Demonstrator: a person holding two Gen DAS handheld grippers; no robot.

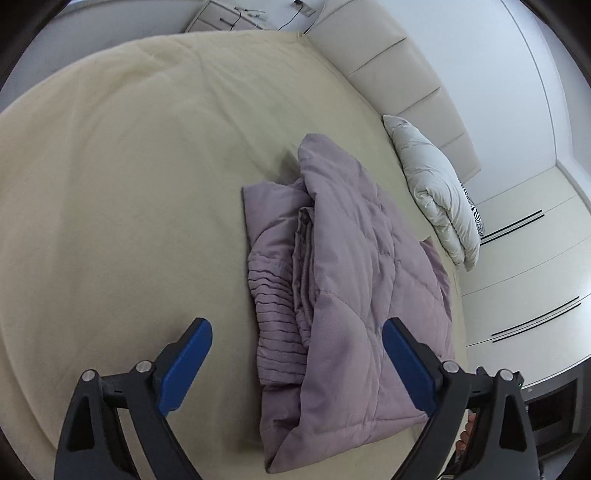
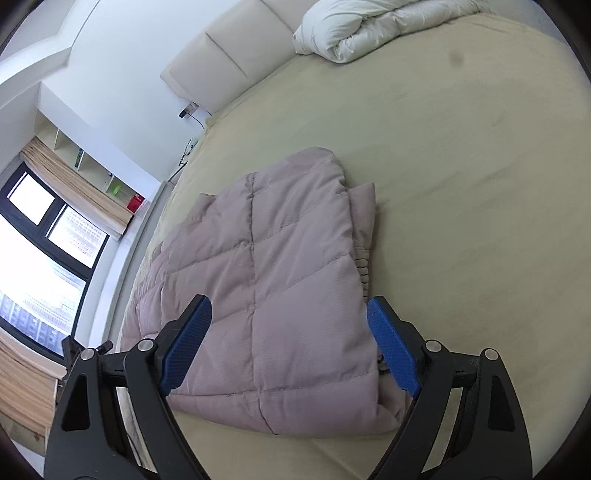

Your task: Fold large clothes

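Observation:
A mauve quilted puffer jacket lies folded into a thick bundle on the beige bed sheet, near the bed's edge. Its ribbed hem shows on the left side of the bundle. My left gripper is open and empty, hovering above the jacket's near end. In the right wrist view the same jacket lies flat with a quilted panel on top. My right gripper is open and empty, held just above the jacket's near part.
A white duvet lies bunched by the padded headboard; it also shows in the right wrist view. White wardrobe doors stand past the bed's edge. A window and a bedside cabinet are nearby.

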